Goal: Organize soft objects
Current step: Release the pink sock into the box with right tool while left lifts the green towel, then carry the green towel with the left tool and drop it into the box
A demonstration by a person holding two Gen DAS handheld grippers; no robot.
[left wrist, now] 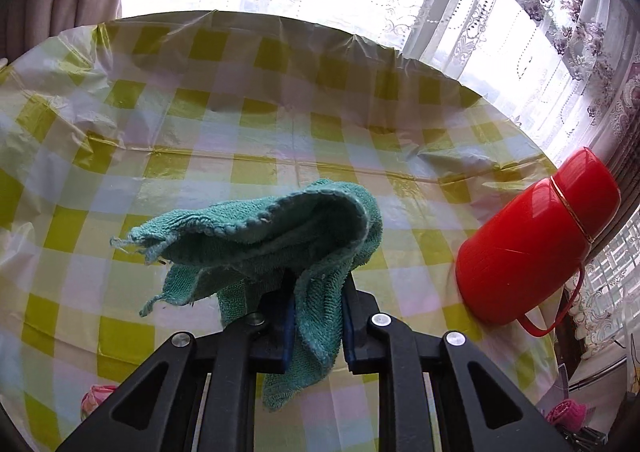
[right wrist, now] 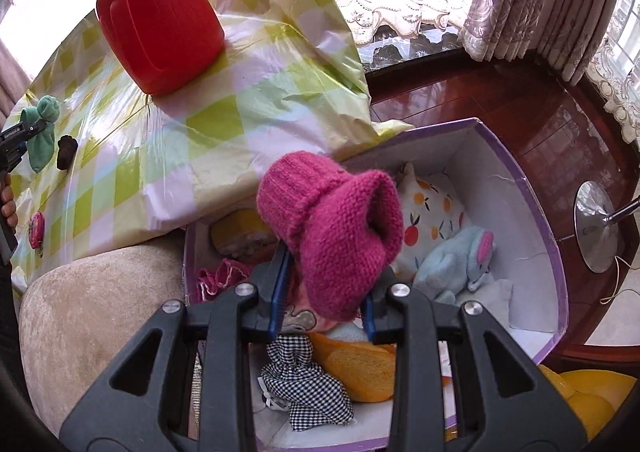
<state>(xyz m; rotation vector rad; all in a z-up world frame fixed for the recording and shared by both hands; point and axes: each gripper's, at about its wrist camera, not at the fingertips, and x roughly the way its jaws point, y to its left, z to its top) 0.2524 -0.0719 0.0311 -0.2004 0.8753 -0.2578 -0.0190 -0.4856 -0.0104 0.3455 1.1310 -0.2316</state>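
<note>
Almost no writing can be read in these two views. The only lettering is a small white word on the black body of the left gripper [right wrist: 30, 128], seen at the left edge of the right wrist view; the letters are too small and blurred to spell out. The red flask [left wrist: 532, 240] carries a thin gold band but no legible label in either view. The purple-edged box [right wrist: 556, 252] and the soft things inside it show only patterns, such as printed oranges and a black-and-white check, and no words or numbers.
</note>
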